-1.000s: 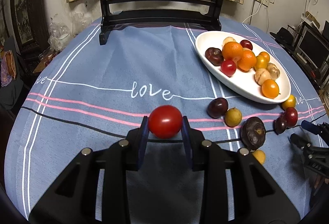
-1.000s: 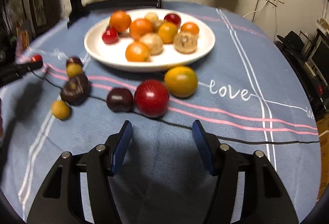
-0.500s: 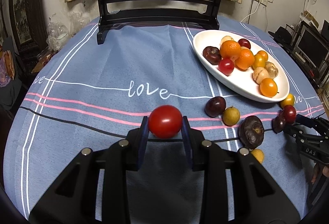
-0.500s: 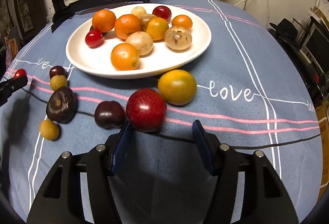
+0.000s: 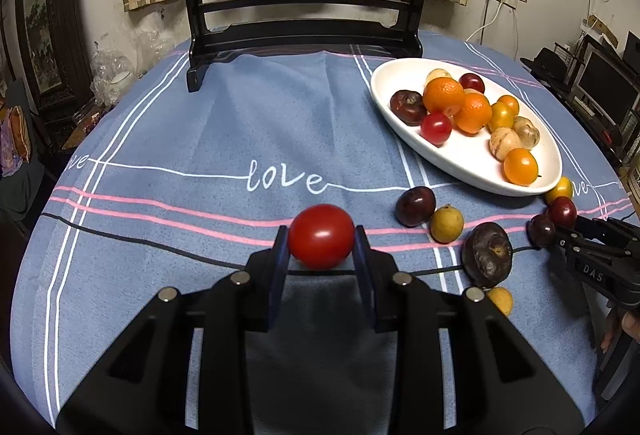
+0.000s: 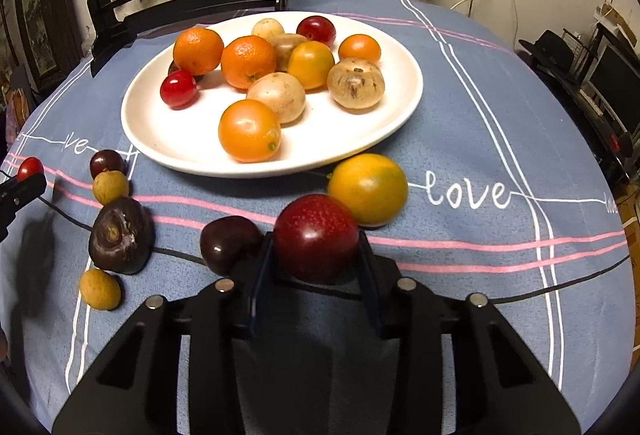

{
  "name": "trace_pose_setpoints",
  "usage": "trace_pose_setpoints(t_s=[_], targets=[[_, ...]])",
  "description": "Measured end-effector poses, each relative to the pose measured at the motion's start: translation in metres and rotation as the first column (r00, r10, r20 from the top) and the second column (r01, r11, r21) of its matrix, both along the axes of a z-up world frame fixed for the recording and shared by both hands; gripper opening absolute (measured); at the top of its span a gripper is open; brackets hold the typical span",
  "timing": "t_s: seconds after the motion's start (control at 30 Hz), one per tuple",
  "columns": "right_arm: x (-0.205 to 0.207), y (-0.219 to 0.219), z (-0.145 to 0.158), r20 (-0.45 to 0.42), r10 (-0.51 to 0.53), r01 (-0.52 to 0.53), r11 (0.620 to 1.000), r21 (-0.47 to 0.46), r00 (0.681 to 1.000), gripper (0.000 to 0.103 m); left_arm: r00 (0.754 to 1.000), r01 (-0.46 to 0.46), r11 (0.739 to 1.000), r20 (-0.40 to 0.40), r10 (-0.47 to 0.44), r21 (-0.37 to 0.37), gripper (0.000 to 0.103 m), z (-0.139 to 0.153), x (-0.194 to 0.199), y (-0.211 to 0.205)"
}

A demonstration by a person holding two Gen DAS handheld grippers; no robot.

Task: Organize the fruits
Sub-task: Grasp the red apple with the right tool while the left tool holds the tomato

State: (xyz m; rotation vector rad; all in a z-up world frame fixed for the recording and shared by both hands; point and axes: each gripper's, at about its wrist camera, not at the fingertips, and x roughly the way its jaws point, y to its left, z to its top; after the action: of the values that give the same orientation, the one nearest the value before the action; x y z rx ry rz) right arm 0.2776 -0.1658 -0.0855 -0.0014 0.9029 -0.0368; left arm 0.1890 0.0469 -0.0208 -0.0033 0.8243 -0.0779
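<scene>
My left gripper (image 5: 321, 249) is shut on a red tomato (image 5: 321, 236) and holds it over the blue cloth, left of the white plate (image 5: 452, 159). The plate holds oranges, plums and pale fruits. My right gripper (image 6: 316, 255) has closed around a dark red plum (image 6: 316, 237) that lies on the cloth in front of the plate (image 6: 168, 151); the jaws touch its sides. A yellow-orange fruit (image 6: 368, 188) sits right behind it and a dark plum (image 6: 228, 244) at its left. The right gripper also shows in the left wrist view (image 5: 560, 231).
Loose fruits lie left of the plum: a dark brown fruit (image 6: 120, 234), two small yellow fruits (image 6: 100, 289) (image 6: 110, 187) and a small dark plum (image 6: 106, 163). A black mirror stand (image 5: 304, 35) stands at the table's far side. The table edge drops off at right.
My right gripper moved forward to the dark red plum and its jaws closed in around it. My left gripper kept hold of the tomato and stayed nearly still.
</scene>
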Motion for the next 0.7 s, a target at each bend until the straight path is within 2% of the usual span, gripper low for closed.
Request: trace_pose_setpoints(t_s=[0.47,0.7], targets=[[-0.018,-0.014,0.003,0.007,0.004,-0.004,0.999,0.053,1.000,0.038,1.000,0.003,1.000,-0.003,-0.003,0.005,0.032,-0.002,-0.001,-0.001],[-0.034,-0.023,0.013,0.046,0.025,-0.029,0.996,0.087,0.999,0.038,1.000,0.013,1.000,-0.016,-0.013,0.012,0.032,-0.005,-0.002,-0.004]])
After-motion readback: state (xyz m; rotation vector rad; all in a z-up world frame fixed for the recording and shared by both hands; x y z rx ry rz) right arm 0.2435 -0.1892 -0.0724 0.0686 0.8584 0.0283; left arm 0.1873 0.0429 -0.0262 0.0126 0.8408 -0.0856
